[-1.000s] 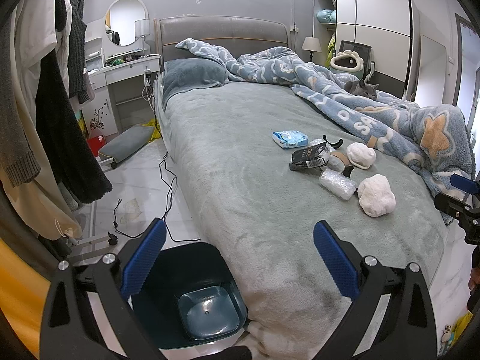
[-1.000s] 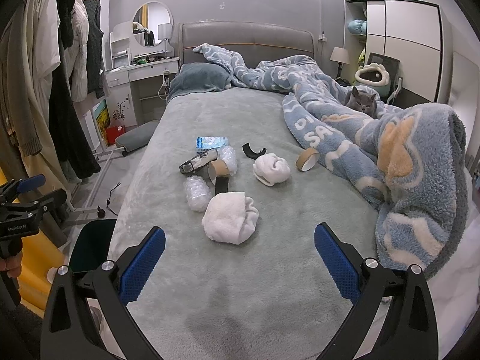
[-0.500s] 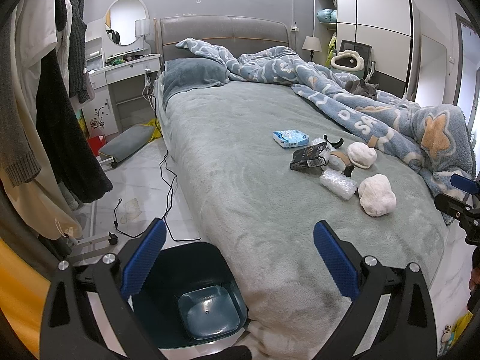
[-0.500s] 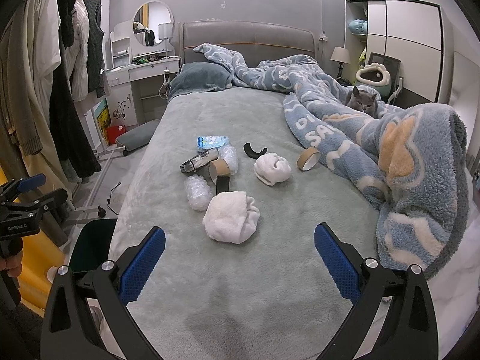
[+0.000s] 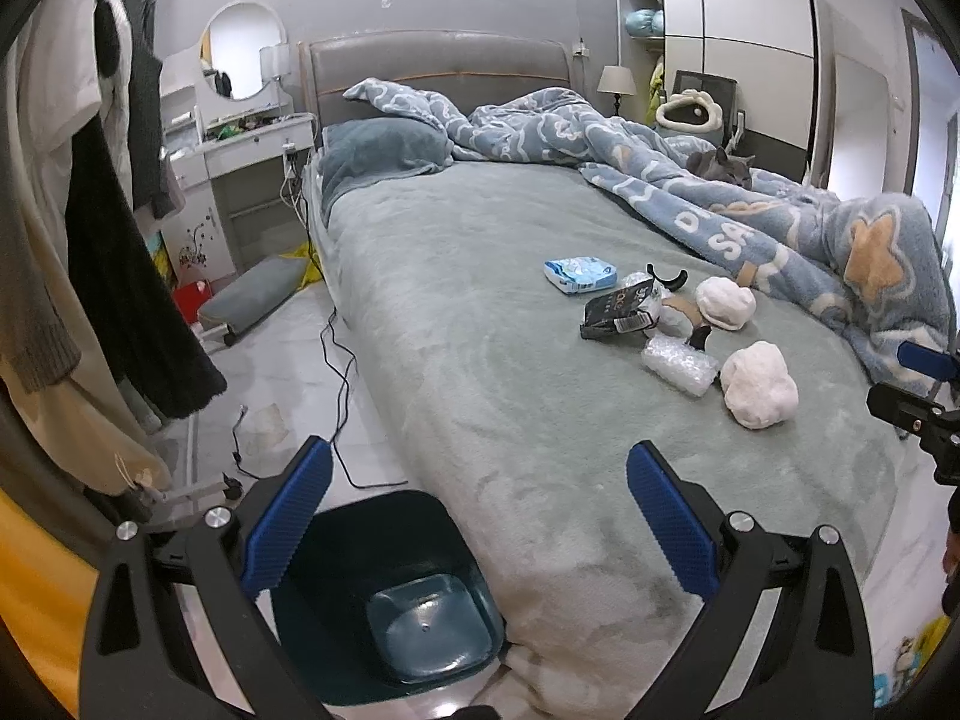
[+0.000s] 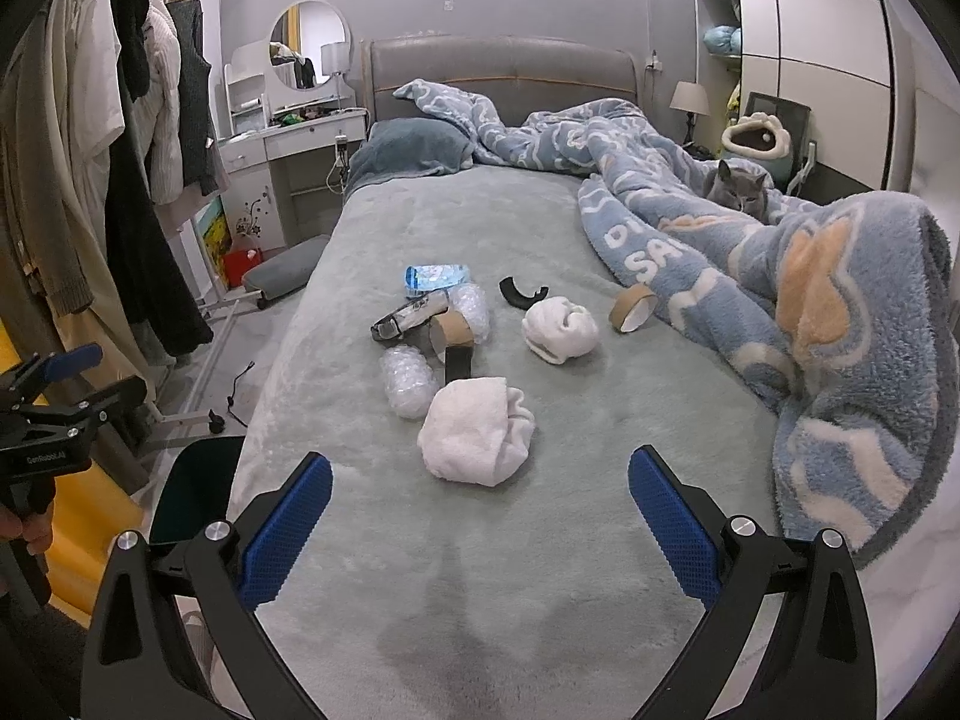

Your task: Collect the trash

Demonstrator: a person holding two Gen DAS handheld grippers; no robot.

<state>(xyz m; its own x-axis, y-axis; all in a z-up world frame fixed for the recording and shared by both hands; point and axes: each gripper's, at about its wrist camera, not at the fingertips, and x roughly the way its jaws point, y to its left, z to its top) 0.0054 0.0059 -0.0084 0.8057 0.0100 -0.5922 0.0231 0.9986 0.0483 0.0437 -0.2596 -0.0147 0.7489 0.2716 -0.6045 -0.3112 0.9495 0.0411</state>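
Both tongs, left (image 5: 477, 507) and right (image 6: 480, 510), gape apart, holding nothing. Dark teal plastic bin (image 5: 384, 588) stands against the grey-green plush bed's (image 6: 540, 570) corner; white crumpled wad (image 6: 477, 438) lies nearest.

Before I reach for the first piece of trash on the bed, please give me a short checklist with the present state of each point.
1. Right gripper open and empty: ok.
2. Left gripper open and empty: ok.
3. Nearest piece, the white crumpled wad, unobstructed: ok.
4. Dark bin open, beside the bed: ok.
5. Cat away from the trash: ok.
6. Whether the wad hides anything beneath: cannot tell.
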